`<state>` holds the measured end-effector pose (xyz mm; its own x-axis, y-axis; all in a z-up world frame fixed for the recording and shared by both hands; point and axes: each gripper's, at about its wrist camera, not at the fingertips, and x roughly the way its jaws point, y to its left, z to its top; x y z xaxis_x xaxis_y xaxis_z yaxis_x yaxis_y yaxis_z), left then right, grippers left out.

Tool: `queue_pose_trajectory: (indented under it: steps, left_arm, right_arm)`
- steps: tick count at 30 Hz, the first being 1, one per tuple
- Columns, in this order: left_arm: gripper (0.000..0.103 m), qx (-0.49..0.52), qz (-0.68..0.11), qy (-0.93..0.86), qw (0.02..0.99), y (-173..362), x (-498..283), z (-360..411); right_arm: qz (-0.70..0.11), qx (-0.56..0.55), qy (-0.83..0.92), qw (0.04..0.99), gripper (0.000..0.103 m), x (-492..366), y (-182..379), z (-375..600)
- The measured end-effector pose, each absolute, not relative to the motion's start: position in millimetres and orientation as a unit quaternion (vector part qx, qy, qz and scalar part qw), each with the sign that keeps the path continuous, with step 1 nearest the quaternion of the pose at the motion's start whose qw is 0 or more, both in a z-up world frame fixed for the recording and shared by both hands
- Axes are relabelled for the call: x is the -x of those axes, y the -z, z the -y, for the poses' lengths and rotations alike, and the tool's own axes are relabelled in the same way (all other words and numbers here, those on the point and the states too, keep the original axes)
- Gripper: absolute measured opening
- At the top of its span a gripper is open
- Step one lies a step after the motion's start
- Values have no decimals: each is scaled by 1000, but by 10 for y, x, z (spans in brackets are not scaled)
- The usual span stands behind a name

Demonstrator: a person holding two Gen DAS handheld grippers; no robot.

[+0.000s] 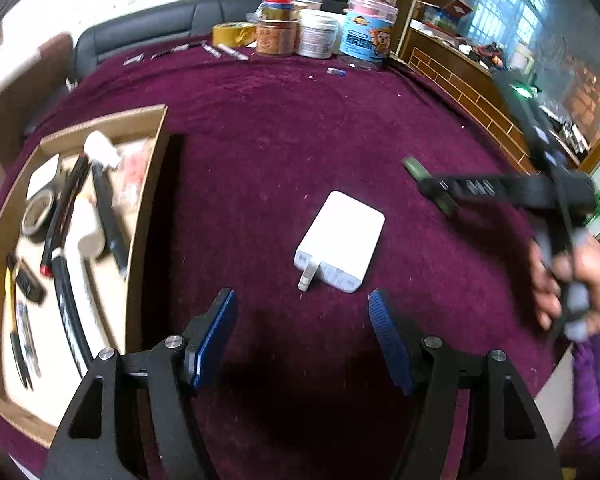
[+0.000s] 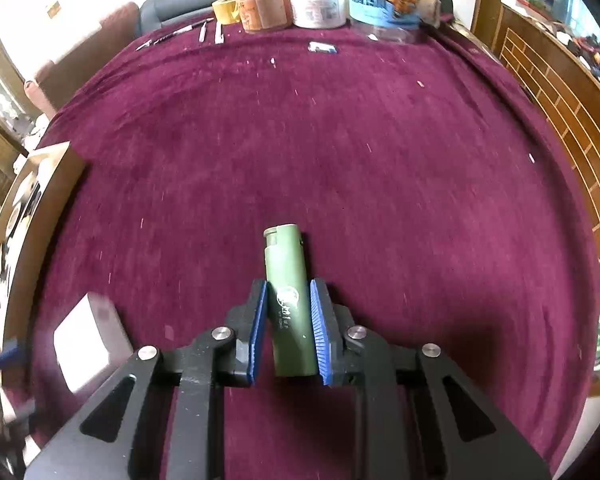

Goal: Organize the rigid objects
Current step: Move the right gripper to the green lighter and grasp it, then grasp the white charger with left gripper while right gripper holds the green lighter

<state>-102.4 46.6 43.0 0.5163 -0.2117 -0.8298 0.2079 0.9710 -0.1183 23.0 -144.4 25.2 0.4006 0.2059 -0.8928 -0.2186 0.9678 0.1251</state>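
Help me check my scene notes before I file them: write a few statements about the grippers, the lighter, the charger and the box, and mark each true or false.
1. The right gripper is shut on the green lighter. True.
2. The left gripper holds the white charger. False: its jaws stand open and empty, the charger lying on the purple cloth beyond them.
3. The cardboard box already holds several items. True.
4. The charger lies inside the box. False: it lies on the cloth beside it.
5. Jars stand at the far edge of the table. True.
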Motion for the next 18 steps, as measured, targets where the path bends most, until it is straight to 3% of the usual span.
queue_pose_trajectory:
  steps: [18]
  left_arm:
    - [62, -83, -469, 147, 867, -84, 543, 45]
  right_arm:
    - [-527, -27, -114, 842, 20, 591, -253, 1602]
